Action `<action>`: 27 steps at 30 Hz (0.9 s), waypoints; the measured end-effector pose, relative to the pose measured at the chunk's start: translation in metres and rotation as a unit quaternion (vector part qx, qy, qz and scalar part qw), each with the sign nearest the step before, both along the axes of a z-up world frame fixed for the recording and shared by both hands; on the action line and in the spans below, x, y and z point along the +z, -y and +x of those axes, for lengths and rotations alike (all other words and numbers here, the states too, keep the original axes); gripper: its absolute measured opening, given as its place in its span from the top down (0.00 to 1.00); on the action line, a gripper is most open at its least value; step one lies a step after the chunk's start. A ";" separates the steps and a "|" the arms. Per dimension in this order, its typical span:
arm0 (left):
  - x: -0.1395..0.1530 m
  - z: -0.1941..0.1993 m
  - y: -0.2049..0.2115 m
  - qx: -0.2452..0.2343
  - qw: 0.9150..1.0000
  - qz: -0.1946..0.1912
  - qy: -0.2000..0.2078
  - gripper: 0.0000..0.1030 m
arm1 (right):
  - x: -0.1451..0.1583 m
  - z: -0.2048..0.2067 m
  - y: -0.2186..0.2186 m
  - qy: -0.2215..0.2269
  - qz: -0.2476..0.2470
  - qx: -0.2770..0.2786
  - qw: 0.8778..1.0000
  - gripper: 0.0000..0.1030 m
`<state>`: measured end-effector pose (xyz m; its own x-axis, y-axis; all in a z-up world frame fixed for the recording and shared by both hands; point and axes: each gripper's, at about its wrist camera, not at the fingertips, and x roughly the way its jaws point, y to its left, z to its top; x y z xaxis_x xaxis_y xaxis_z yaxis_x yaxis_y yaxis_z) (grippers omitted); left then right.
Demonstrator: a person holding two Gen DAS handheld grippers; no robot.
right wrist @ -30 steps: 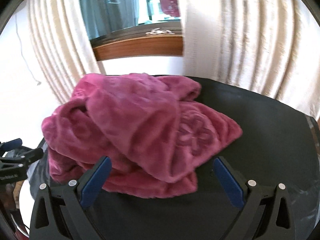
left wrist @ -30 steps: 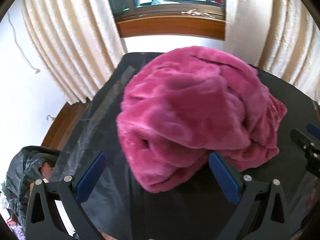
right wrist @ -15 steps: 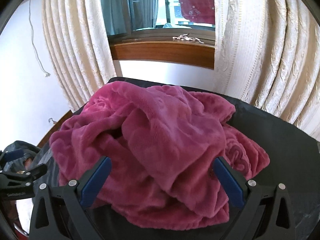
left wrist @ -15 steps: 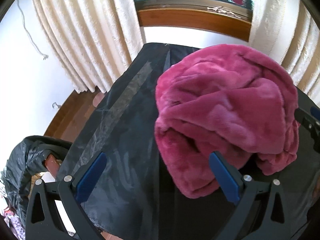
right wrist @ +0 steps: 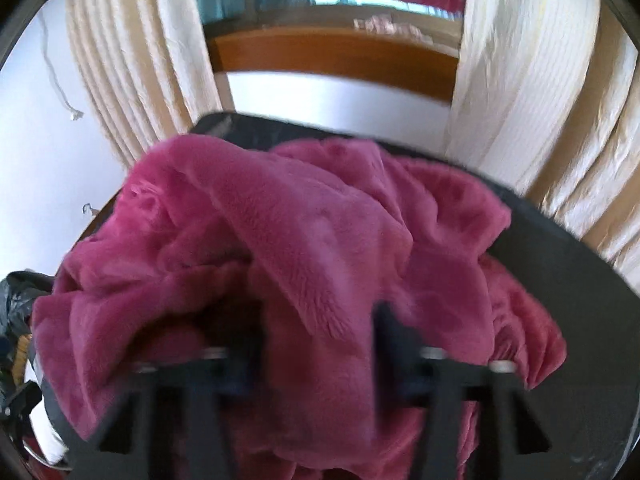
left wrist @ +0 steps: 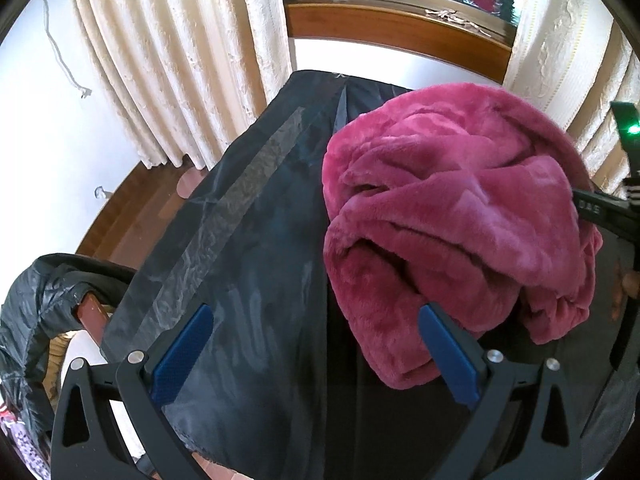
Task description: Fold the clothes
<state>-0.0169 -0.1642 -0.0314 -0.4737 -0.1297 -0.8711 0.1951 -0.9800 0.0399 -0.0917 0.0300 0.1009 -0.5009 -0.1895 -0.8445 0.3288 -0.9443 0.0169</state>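
A crumpled magenta fleece garment (left wrist: 452, 216) lies heaped on the black-covered table (left wrist: 260, 240). My left gripper (left wrist: 314, 312) is open over the bare cover. Its right pad (left wrist: 448, 356) sits beside the heap's near left edge, and nothing lies between the pads. In the blurred right wrist view my right gripper (right wrist: 318, 312) is closing. A thick fold of the garment (right wrist: 320, 240) fills the gap between its dark fingers (right wrist: 384, 320). The right gripper's body (left wrist: 600, 212) shows at the right edge of the left wrist view, pressed into the heap.
Cream curtains (left wrist: 168, 64) hang on both sides of a window with a wooden sill (left wrist: 392, 28) behind the table. A black jacket (left wrist: 36, 312) hangs over something at the left. The table's left edge (left wrist: 188, 216) drops to a wooden floor.
The right gripper moved down onto the heap and its jaws came together around a fold. The left gripper shifted left, so the heap now lies at the right of its view.
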 end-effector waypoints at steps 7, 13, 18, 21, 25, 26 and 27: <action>-0.001 -0.007 -0.011 0.003 1.000 0.016 0.006 0.00 | 0.017 -0.011 -0.079 -0.037 0.043 -0.041 0.998 0.82; 0.005 -0.013 -0.036 -0.022 1.000 0.008 -0.001 0.00 | 0.029 -0.033 -0.233 -0.058 0.062 -0.132 0.988 0.83; 0.006 -0.013 -0.048 -0.030 1.000 0.007 -0.002 0.00 | 0.048 0.048 -0.262 -0.043 0.086 -0.220 0.971 0.83; 0.004 -0.014 -0.055 -0.036 0.999 0.010 -0.001 0.00 | 0.053 0.095 -0.282 -0.037 0.099 -0.266 0.958 0.83; 0.001 -0.016 -0.072 -0.051 0.999 0.018 0.001 0.00 | 0.036 0.103 -0.335 -0.007 0.090 -0.306 0.948 0.83; 0.000 -0.017 -0.079 -0.061 0.998 0.020 0.000 0.00 | 0.040 0.108 -0.339 0.002 0.092 -0.312 0.945 0.83; -0.001 -0.018 -0.084 -0.070 0.997 0.021 0.000 0.00 | 0.044 0.113 -0.342 0.007 0.093 -0.314 0.945 0.83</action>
<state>-0.0346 -0.0798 -0.0325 -0.4846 -0.0255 -0.8744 0.0569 -0.9984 -0.0025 0.0215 0.3723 0.1446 -0.4544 0.2928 -0.8413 -0.2958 -0.9405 -0.1675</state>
